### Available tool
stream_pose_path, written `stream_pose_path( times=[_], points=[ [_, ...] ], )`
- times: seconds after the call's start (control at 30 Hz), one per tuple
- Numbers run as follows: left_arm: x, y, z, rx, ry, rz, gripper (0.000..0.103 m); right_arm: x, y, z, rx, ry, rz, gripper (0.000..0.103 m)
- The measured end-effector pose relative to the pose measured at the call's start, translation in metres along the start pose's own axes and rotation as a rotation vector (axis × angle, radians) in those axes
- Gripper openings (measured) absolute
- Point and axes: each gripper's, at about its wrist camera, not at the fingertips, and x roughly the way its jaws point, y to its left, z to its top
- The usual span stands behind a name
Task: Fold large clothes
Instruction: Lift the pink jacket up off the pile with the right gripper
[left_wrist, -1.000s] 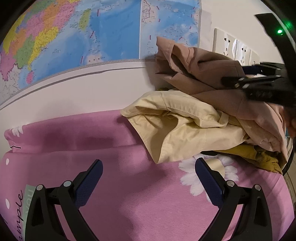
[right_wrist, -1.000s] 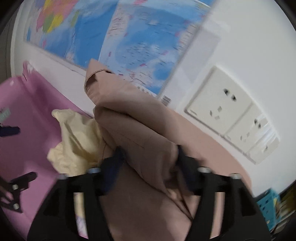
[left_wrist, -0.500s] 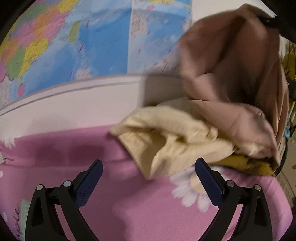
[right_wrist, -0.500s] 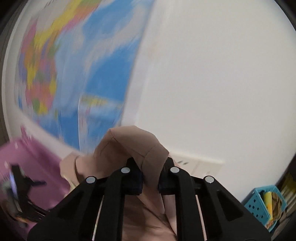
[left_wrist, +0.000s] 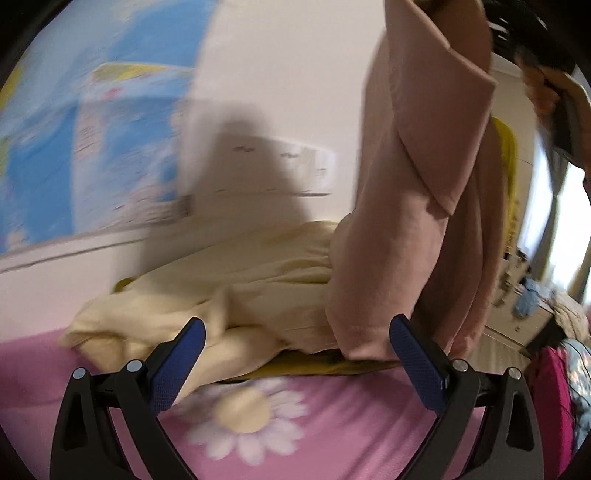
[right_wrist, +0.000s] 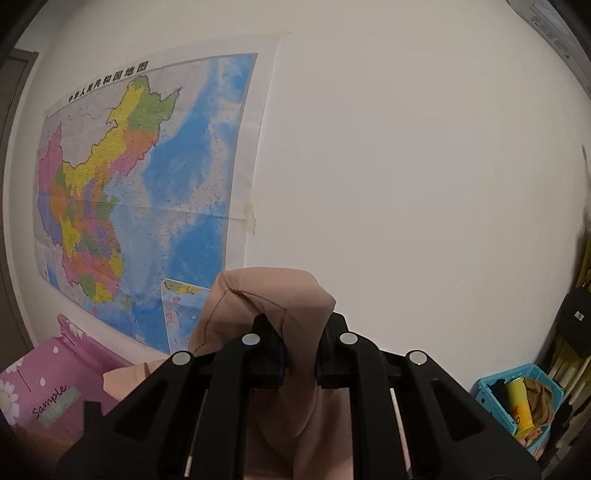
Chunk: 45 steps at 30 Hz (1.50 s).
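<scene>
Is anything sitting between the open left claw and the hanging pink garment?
Nothing visible. The pink garment hangs from the right claw just beyond the left claw; the cream garment lies left of that path.

Soft indoor light, left-view motion blur

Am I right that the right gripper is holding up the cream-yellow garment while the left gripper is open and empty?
Not quite. The right gripper is shut on the dusty-pink garment, as the right wrist view shows. The cream-yellow garment lies on the pink bedsheet. The left gripper is indeed open and empty.
</scene>
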Motion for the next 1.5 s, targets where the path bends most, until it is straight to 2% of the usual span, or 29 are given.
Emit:
stream_pose_path(
  times=[0.07,0.23,0.33,0.37,0.4,0.47,0.53,0.57,0.6,0.67,0.83,1.0,1.13,1.2,1.3,1.5],
  points=[
    [0.005,-0.017,0.002,0.049,-0.015,-0.067,0.096,-0.007,0.001,0.001,-0.003,0.001,-0.003,0.011],
    [0.019,-0.051,-0.006,0.163,0.005,-0.142,0.096,-0.023,-0.001,-0.001,0.012,0.020,-0.005,0.011],
    [0.031,-0.062,-0.004,0.185,0.016,-0.099,0.094,-0.034,-0.001,-0.005,0.016,0.023,-0.009,0.011],
    [0.038,-0.060,-0.001,0.165,0.018,-0.077,0.082,-0.039,-0.001,-0.007,0.017,0.022,-0.007,0.011],
    [0.042,-0.058,0.001,0.153,0.019,-0.062,0.053,-0.044,-0.001,-0.008,0.020,0.022,-0.008,0.011],
    [0.057,-0.048,0.011,0.091,0.059,-0.069,0.017,-0.054,0.000,-0.009,0.015,0.023,-0.018,0.011],
    [0.053,-0.036,0.024,0.031,0.050,-0.050,0.014,-0.067,-0.001,-0.010,0.010,0.020,-0.032,0.011],
    [0.049,-0.034,0.030,0.015,0.038,-0.067,0.012,-0.077,-0.002,-0.010,0.010,0.012,-0.038,0.011],
    [0.036,-0.031,0.039,-0.014,0.001,-0.099,0.011,-0.091,-0.004,-0.010,0.017,-0.002,-0.038,0.011],
    [0.017,-0.031,0.055,-0.019,-0.052,-0.087,0.011,-0.121,-0.009,-0.006,0.036,-0.043,-0.036,0.011],
    [-0.066,-0.029,0.103,-0.060,-0.239,-0.067,0.010,-0.200,-0.013,0.004,0.042,-0.150,-0.026,0.011],
    [-0.184,-0.034,0.129,0.013,-0.394,0.040,0.011,-0.251,-0.010,-0.004,0.075,-0.176,0.037,0.011],
    [-0.265,-0.038,0.130,0.069,-0.447,0.138,0.011,-0.267,0.009,-0.019,0.078,-0.174,0.126,0.011],
    [-0.298,-0.046,0.124,0.105,-0.457,0.214,0.011,-0.273,0.023,-0.029,0.087,-0.179,0.198,0.011],
    [-0.355,-0.067,0.113,0.155,-0.446,0.341,0.011,-0.277,0.042,-0.039,0.099,-0.166,0.280,0.011],
    [-0.446,-0.081,0.084,0.155,-0.430,0.499,0.011,-0.288,0.100,-0.052,0.078,-0.204,0.465,0.012]
  ],
)
